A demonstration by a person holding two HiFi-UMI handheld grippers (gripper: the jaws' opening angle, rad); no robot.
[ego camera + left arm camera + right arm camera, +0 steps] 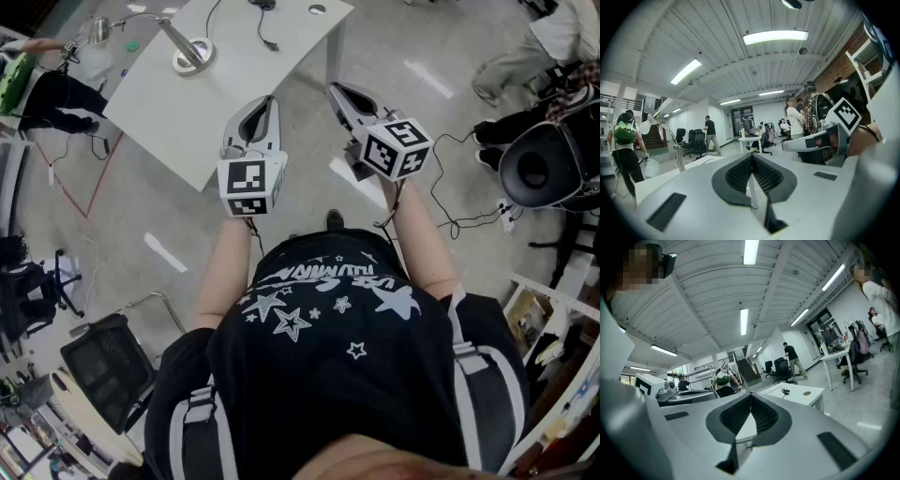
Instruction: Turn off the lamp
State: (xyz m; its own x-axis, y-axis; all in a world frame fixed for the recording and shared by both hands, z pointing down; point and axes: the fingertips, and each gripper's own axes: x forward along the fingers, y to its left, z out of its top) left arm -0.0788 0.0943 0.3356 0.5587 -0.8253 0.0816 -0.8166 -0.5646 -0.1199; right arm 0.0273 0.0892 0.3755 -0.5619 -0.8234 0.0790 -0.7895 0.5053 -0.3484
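Hovering closed, left tool [266, 99] and right tool [336, 87] hang well short of the lamp [194, 53].

- A grey, glossy floor [394, 66] is seen, on which the ceiling lights are mirrored as pale streaks.
- A red line [103, 178] is marked on the floor, and black cables [457, 225] are laid across it.
- A white table [244, 89] is set on the floor, with a black office chair [103, 361] well apart from it.
- A white ribbed ceiling [717, 56] is lit by long strip lights [776, 36].
- A brick wall [834, 70] is seen at one side, with a white shelf [862, 58] set against it.
- A staircase [746, 367], more black chairs [782, 365] and a white desk [835, 354] are seen further back.
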